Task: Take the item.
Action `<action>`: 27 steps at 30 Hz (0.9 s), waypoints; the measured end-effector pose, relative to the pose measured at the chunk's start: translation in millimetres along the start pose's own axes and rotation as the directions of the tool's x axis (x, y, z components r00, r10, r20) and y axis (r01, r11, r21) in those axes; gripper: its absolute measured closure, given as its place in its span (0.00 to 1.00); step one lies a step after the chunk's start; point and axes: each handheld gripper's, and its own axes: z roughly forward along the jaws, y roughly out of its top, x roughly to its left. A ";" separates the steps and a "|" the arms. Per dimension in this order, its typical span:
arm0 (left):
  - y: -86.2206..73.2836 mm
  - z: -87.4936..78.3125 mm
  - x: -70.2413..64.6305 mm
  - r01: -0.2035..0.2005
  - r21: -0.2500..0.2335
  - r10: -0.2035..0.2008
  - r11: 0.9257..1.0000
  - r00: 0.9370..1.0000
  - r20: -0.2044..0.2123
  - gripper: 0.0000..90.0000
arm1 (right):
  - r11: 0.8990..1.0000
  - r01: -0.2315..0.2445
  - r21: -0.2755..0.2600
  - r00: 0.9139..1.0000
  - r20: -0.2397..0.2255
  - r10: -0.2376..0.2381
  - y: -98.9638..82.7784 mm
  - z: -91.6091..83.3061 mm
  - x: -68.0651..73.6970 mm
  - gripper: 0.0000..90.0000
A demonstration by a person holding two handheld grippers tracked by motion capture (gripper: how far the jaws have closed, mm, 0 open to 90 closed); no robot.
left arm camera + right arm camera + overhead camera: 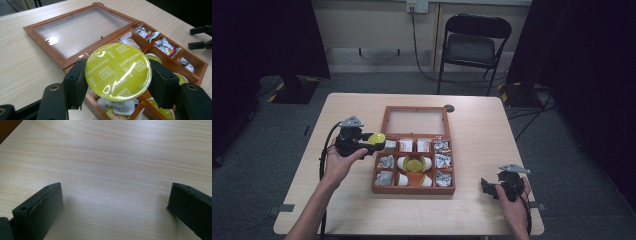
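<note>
My left gripper is shut on a coffee capsule with a yellow-green foil lid printed "Cappuccino". Both pads press on its sides. In the high view the left gripper holds the capsule at the left edge of the wooden compartment box, level with the box's back row. Another yellow-lidded capsule lies in the box's middle compartment among white capsules. My right gripper rests low over the table at the front right, open with nothing between its jaws, seen wide apart over bare wood in the right gripper view.
The box's glass lid lies open flat behind the compartments, which hold sachets and capsules. The light wooden table has bare room to the left, right and front of the box. A black folding chair stands beyond the far edge.
</note>
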 end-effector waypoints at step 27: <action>-31.3 -16.5 55.2 0.105 0.026 -0.101 0.994 0.984 -0.144 0.42 | 1.000 0.001 0.000 1.000 -0.001 -0.001 0.0 0.0 -0.1 0.00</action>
